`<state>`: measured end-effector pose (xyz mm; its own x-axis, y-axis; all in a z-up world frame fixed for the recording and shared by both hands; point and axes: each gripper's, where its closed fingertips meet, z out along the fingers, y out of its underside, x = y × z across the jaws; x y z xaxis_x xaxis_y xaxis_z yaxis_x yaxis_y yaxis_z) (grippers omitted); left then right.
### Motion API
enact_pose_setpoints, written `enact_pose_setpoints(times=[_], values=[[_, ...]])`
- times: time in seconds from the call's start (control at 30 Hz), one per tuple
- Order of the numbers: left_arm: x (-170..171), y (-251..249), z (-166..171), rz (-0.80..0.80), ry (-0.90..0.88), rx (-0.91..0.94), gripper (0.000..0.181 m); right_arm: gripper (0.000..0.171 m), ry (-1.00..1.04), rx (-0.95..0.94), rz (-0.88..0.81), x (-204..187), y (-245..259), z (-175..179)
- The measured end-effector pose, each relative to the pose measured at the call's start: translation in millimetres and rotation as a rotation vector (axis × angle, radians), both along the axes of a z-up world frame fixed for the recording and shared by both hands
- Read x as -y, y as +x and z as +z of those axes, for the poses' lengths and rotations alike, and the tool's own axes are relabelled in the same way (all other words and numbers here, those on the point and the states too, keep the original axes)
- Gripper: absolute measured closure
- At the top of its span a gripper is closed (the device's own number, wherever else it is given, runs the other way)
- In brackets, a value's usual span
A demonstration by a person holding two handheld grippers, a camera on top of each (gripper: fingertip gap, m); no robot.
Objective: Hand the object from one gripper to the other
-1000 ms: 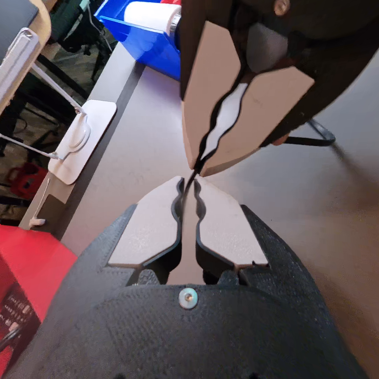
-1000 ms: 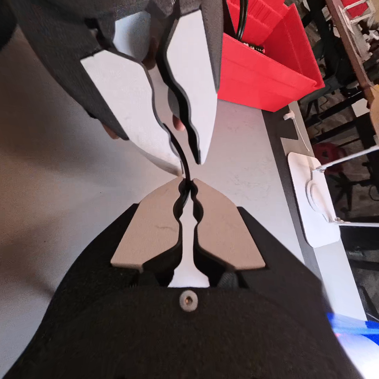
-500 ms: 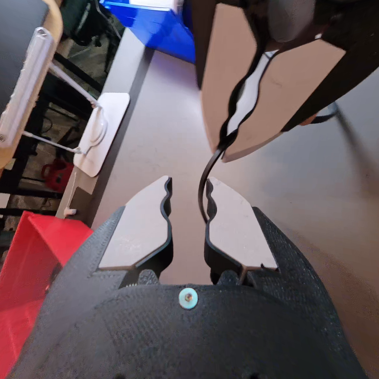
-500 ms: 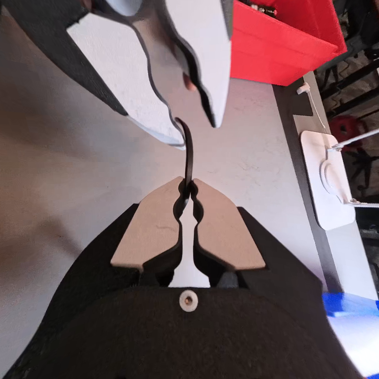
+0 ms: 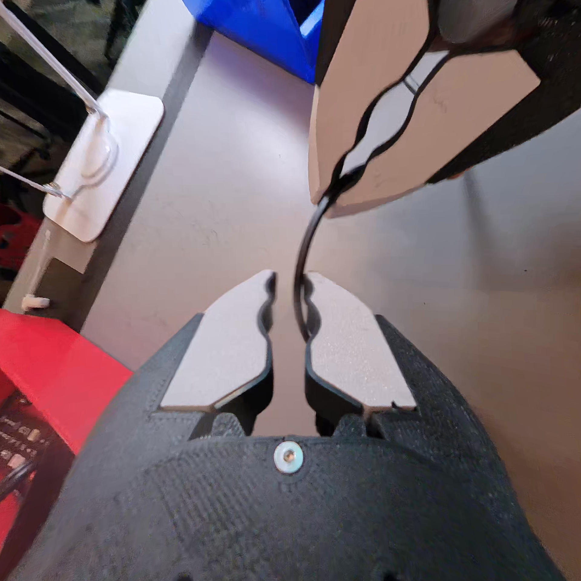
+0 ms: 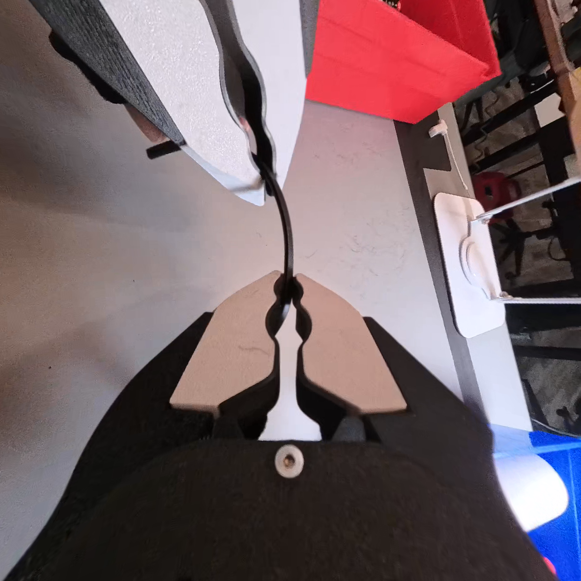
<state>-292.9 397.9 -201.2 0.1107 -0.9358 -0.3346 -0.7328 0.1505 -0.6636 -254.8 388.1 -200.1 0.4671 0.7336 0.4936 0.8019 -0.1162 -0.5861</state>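
bright, even indoor light, wide-angle bend toward the edges
soft shadows pooled on the grey table (image 6: 94,251), glare off the white roll (image 6: 531,493), motion blur on the blue bin (image 5: 267,28) and far gripper

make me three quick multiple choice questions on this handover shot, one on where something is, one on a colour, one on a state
1. Where does the thin curved black strip run?
A. between the two tongs
B. flat on the table
C. inside the bin

2. What colour is the plastic bin beyond the left tongs in the right wrist view?
A. green
B. red
C. yellow

3. How do the right tongs stand?
A. wide open
B. shut on nothing
C. shut on the strip

Answers:
1. A, it spans the air from one tip to the other.
2. B, the bin wall is bright red.
3. C, their tips pinch the strip, while the left tongs show a gap with the strip against one finger.
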Motion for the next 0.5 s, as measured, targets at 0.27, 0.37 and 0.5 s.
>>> enact_pose_setpoints(times=[0.27,0.37,0.5], values=[[20.1,17.6,5.7,-0.104,0.039,0.054,0.177,0.168,0.001,-0.067,0.079,9.2,-17.1,4.2],[12.1,10.1,8.7,-0.041,-0.052,0.070,0.177,0.154,0.001,-0.067,0.028,4.1,-4.8,7.9],[10.9,3.0,1.5,-0.011,-0.201,0.063,0.166,0.166,-0.006,-0.062,0.044,4.0,-3.0,1.8]])
